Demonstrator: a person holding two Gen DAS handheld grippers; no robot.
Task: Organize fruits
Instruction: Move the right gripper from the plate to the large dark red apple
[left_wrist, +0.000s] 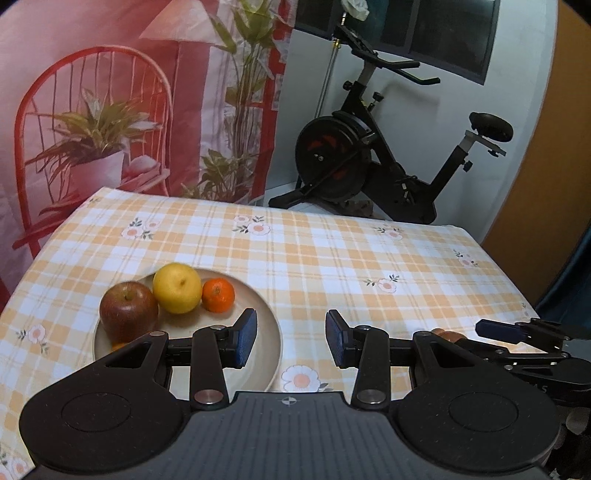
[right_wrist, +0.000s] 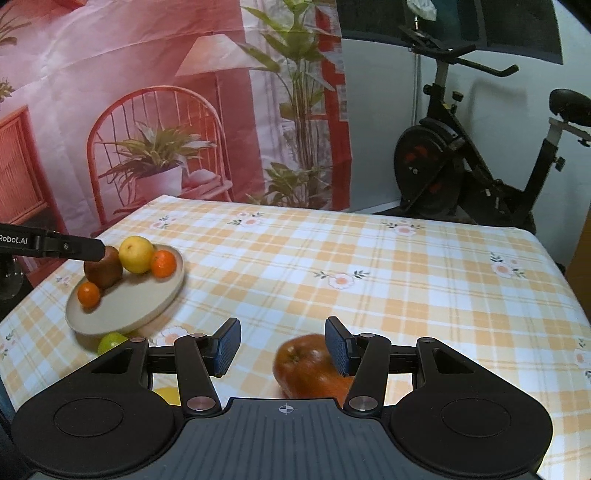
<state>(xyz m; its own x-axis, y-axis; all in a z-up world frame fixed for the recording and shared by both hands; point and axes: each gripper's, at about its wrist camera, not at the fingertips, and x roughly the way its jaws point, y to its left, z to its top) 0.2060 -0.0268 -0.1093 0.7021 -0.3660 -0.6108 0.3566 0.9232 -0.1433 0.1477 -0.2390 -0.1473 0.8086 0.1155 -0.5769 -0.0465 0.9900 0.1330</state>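
The right gripper (right_wrist: 282, 345) has its fingers spread wide with nothing between them. Its right finger (right_wrist: 338, 349) sits just over a large reddish-orange fruit (right_wrist: 306, 369) lying on the worktop (right_wrist: 406, 295); whether pad and skin touch cannot be told. The fruit lies off-centre, toward the right finger, with its stem dimple turned up and toward the left finger. It is nearly round, its longer span running roughly across the gap between the fingers.

The left gripper (left_wrist: 290, 338) is likewise open and empty, hovering over the near right edge of the plate (left_wrist: 266, 314). On the plate sit a red apple (left_wrist: 127, 312), a yellow pear-like fruit (left_wrist: 177, 288) and a small orange (left_wrist: 218, 294); the right wrist view shows a second small orange (right_wrist: 88, 294) at the plate's near-left side. A green fruit (right_wrist: 110, 341) lies on the cloth just beside the plate, and something yellow (right_wrist: 168, 395) shows partly behind the right gripper's body.

The step in hand looks like gathering loose fruit onto the plate, with the large fruit as the right gripper's target. The next move likely calls for shifting right to centre the fruit between the fingers, lowering around its widest part, then closing gently, since a round fruit may roll from a lopsided squeeze.
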